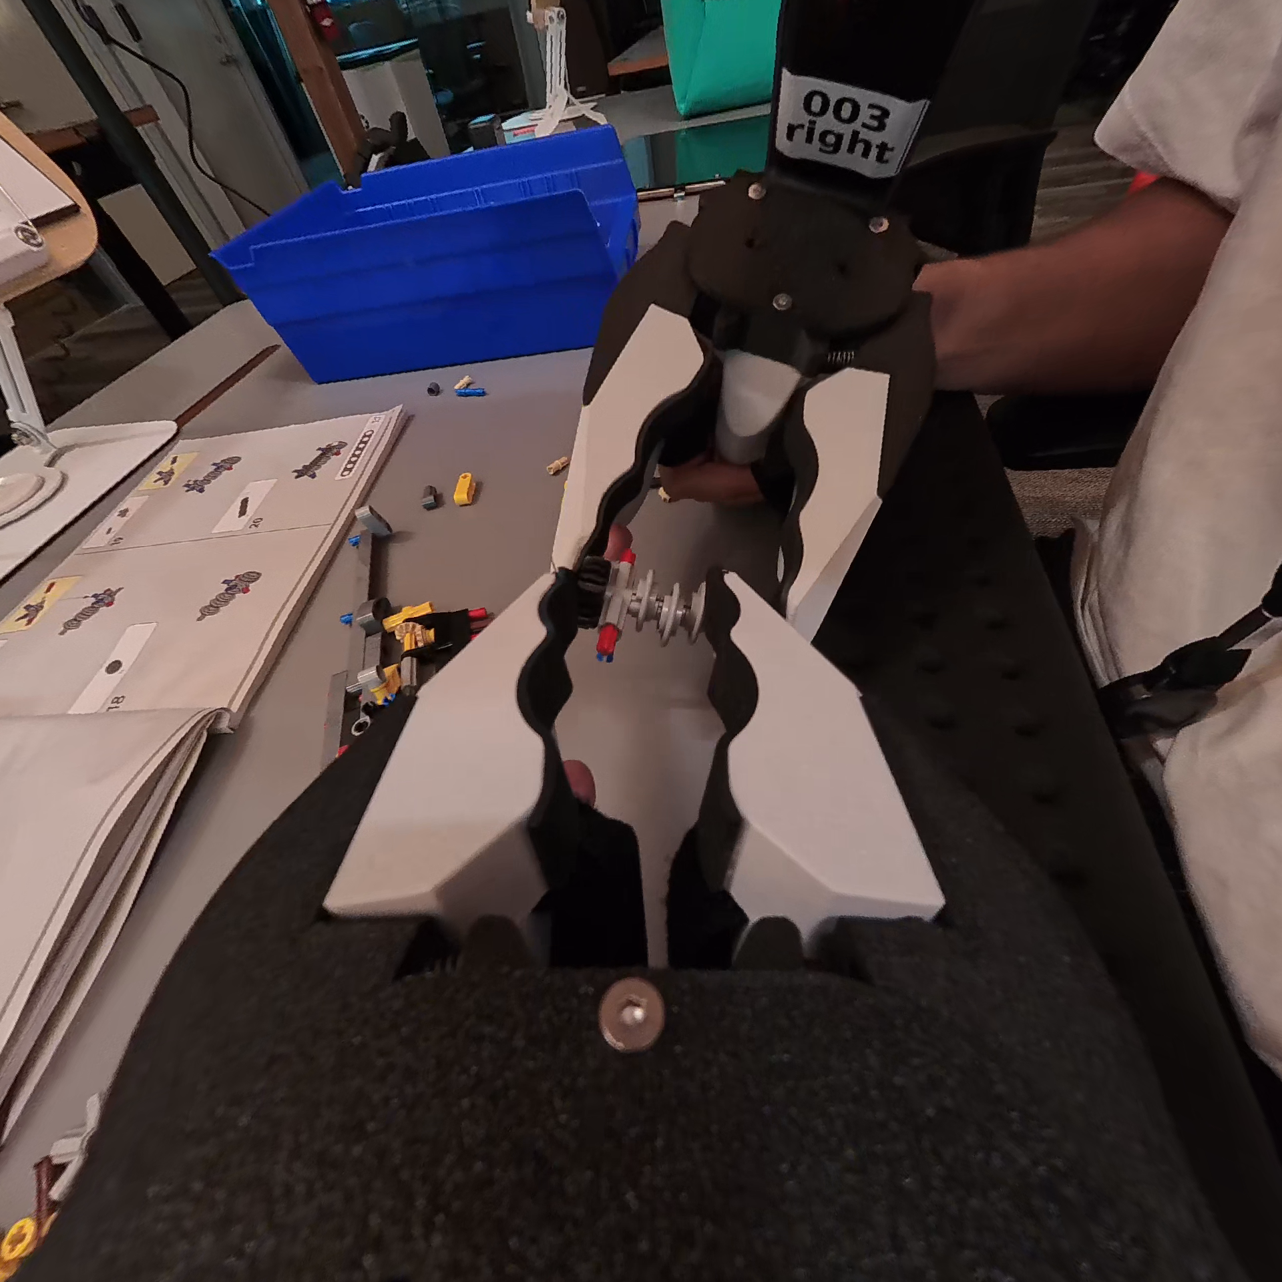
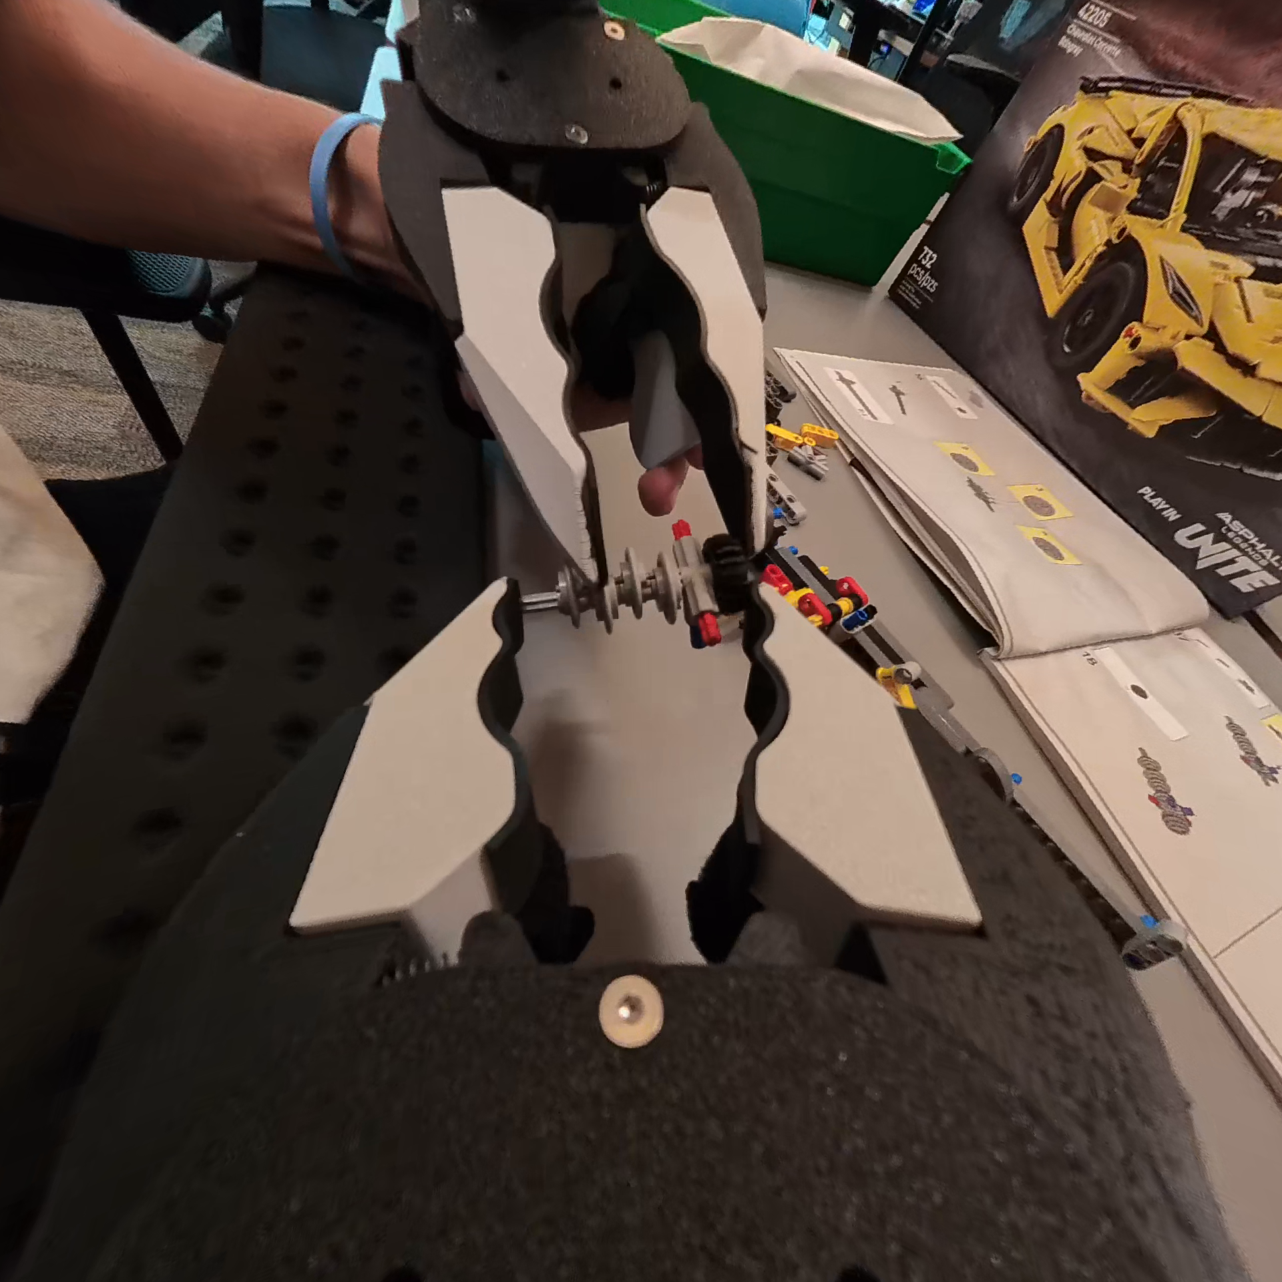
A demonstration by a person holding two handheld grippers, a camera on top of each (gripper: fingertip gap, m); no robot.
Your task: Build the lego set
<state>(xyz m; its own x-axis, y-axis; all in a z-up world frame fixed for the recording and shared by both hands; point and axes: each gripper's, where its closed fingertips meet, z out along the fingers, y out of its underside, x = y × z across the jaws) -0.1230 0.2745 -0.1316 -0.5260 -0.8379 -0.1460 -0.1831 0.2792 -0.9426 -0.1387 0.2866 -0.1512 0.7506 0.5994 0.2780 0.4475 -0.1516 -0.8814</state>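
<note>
We work over a grey bench [image 1: 485, 444], where a blue plastic bin [image 1: 430, 277] stands at the far side in the left wrist view and a green bin [image 2: 818, 173] and the set's box [image 2: 1110, 291], printed with a yellow car, show in the right wrist view. An open instruction booklet [image 1: 208, 555] lies flat beside a partly built black-and-grey frame [image 2: 867, 638] studded with red, yellow and blue pins.

Our left claw [image 1: 638, 610] and right claw [image 2: 631, 590] meet tip to tip above the bench. Both are clamped on the same small gear shaft [image 1: 645, 607]: a thin axle strung with grey discs, a black gear and a grey connector with red pins. It hangs clear of the bench, held level between the two claws, each gripping it end to end.

Loose yellow and grey pieces [image 1: 447, 491] lie scattered near the booklet.
</note>
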